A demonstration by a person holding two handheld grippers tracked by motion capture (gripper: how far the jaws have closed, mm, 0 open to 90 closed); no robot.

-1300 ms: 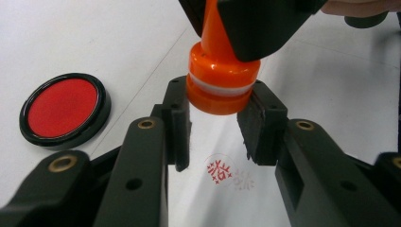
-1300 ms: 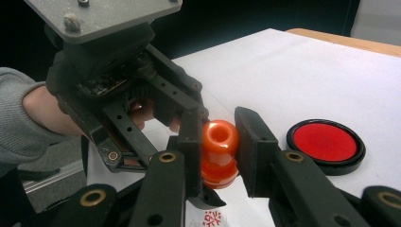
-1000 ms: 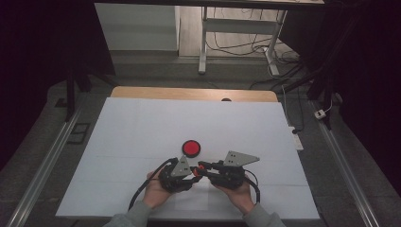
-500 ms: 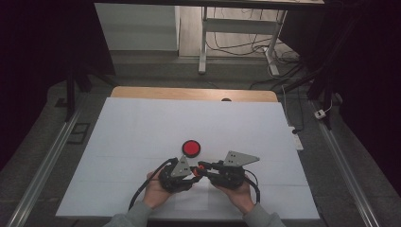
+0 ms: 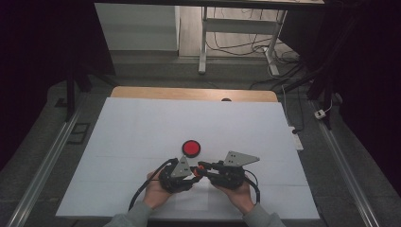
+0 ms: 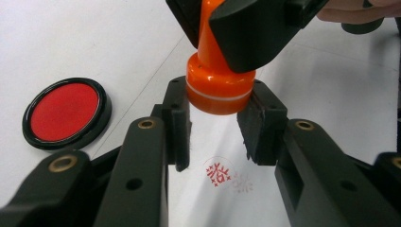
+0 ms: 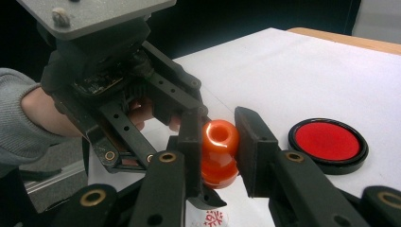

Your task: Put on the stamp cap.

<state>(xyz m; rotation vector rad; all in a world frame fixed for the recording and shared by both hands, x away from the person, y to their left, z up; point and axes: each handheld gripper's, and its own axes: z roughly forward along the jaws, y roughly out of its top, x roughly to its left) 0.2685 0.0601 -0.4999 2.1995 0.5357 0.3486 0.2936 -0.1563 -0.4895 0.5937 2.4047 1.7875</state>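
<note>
An orange stamp (image 5: 200, 169) hangs just above the white sheet, held from both sides. In the left gripper view my left gripper (image 6: 220, 120) is shut on the stamp's wide round base (image 6: 220, 92). My right gripper (image 7: 220, 142) is shut on the stamp's knob-like handle (image 7: 220, 135). In the high view the left gripper (image 5: 193, 173) and right gripper (image 5: 205, 168) meet tip to tip near the table's front. A red stamped mark (image 6: 218, 172) shows on the paper under the stamp. A round red ink pad (image 5: 191, 148) lies just beyond the grippers.
A white sheet (image 5: 142, 137) covers the wooden table (image 5: 189, 93). Metal rails (image 5: 42, 165) run along both sides. Cables and a table frame (image 5: 236, 28) lie on the floor beyond the far edge.
</note>
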